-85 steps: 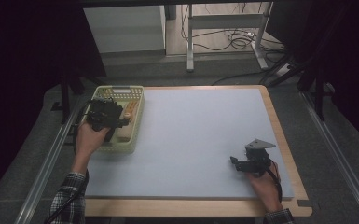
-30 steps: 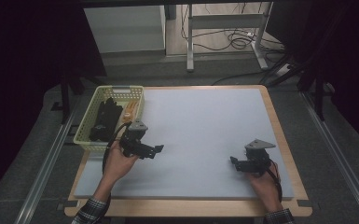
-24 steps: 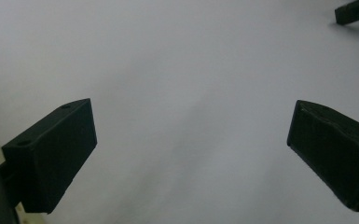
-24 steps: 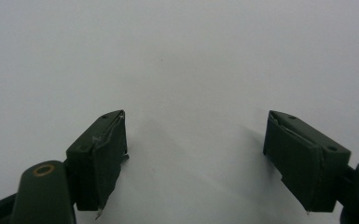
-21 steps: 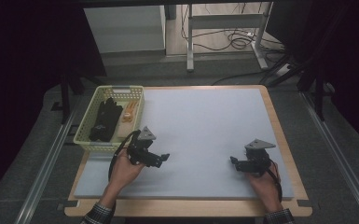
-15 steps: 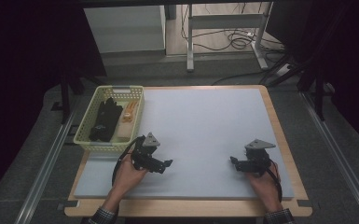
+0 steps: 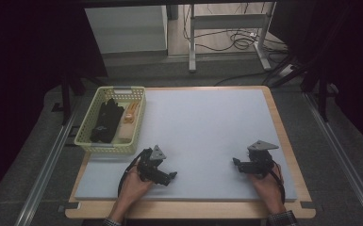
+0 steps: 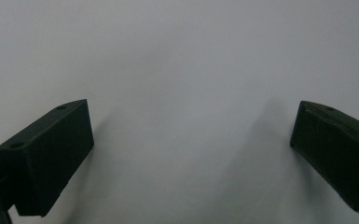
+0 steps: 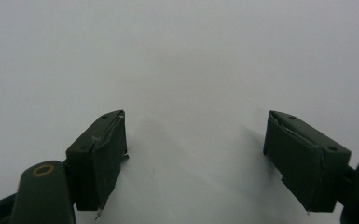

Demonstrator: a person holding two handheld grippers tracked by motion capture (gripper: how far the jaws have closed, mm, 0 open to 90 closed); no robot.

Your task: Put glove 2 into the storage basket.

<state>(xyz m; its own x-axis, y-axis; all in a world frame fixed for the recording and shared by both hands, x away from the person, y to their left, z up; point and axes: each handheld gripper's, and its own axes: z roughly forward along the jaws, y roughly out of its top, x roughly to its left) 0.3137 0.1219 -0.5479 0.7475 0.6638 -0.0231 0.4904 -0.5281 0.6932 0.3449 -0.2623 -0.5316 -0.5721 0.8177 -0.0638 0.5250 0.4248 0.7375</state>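
Note:
My left gripper (image 7: 169, 176) rests low over the pale mat (image 7: 207, 127) near its front left, held by a hand. In the left gripper view its jaws stand wide apart with bare mat (image 8: 186, 93) between them; the gripper (image 8: 191, 154) is open. My right gripper (image 7: 236, 165) sits near the mat's front right, also in a hand. The right gripper view has its jaws spread over plain mat (image 9: 191, 70), so the gripper (image 9: 193, 154) is open and holds nothing. A yellow-green basket (image 7: 88, 136) at the left edge holds a black object (image 7: 104, 121) and an orange-tan one (image 7: 129, 117).
A wooden border (image 7: 290, 146) frames the mat. Metal rails (image 7: 47, 169) run along both table sides. Beyond the far edge lie a white cabinet (image 7: 125, 28), a desk frame (image 7: 226, 23) and cables (image 7: 238, 40) on the floor.
My left gripper has left the basket and travelled down and right to the mat's front left. The black object now lies in the basket. The right gripper has stayed put.

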